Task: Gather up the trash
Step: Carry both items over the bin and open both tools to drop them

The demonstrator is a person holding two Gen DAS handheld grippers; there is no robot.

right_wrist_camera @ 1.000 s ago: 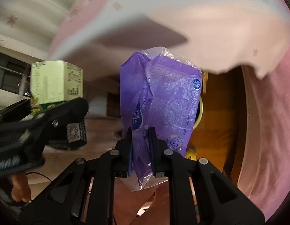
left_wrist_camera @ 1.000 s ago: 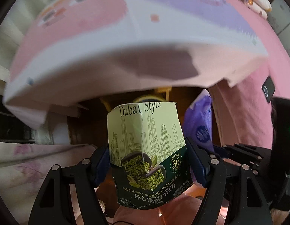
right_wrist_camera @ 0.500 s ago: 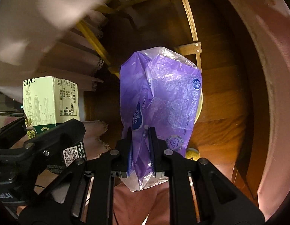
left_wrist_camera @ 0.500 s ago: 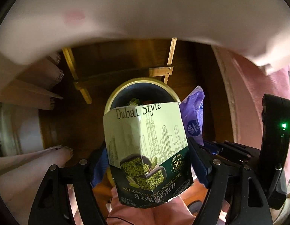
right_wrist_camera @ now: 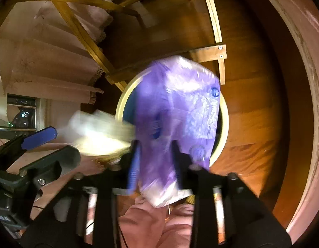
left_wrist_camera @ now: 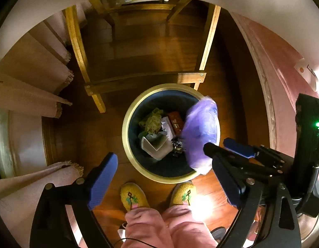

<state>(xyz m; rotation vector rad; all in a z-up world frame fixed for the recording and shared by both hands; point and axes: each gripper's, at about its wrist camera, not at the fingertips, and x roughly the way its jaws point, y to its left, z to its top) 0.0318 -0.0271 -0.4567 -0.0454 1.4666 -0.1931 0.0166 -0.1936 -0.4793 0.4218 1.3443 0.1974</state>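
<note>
— Below the left claw [left_wrist_camera: 165,177], what does its camera show?

— A round bin [left_wrist_camera: 126,132] with a pale yellow rim stands on the wooden floor [left_wrist_camera: 138,47]. It holds crumpled greenish paper [left_wrist_camera: 152,121], a red packet [left_wrist_camera: 176,121] and a pale folded carton [left_wrist_camera: 154,145]. The left claw stands wide, its blue pads far apart with nothing between them.

— And the purple wrapper?

— The purple plastic wrapper [left_wrist_camera: 200,136] hangs over the right side of the bin's mouth, blurred. The right claw [left_wrist_camera: 227,148] reaches in from the right, just beside the wrapper's near end. From this view I cannot tell whether it grips it.

— Anything nearer?

— Two yellow slippers [left_wrist_camera: 134,196] and pink trousers [left_wrist_camera: 167,227] at the near edge, close to the bin. A wooden frame [left_wrist_camera: 142,80] crosses the floor on the far side.

— Now the right wrist camera?

— The wrapper [right_wrist_camera: 180,111] fills the middle, covering most of the bin [right_wrist_camera: 120,105]. Its lower part sits between the right claw's [right_wrist_camera: 155,161] fingers, which stand a little apart and are smeared by motion; whether the pads touch the plastic I cannot tell.

— What is on the left?

— The left claw [right_wrist_camera: 50,144] shows at the left edge, spread wide. Just right of it a pale, heavily blurred shape [right_wrist_camera: 97,132] lies near the bin's rim; it is too smeared to name.
</note>
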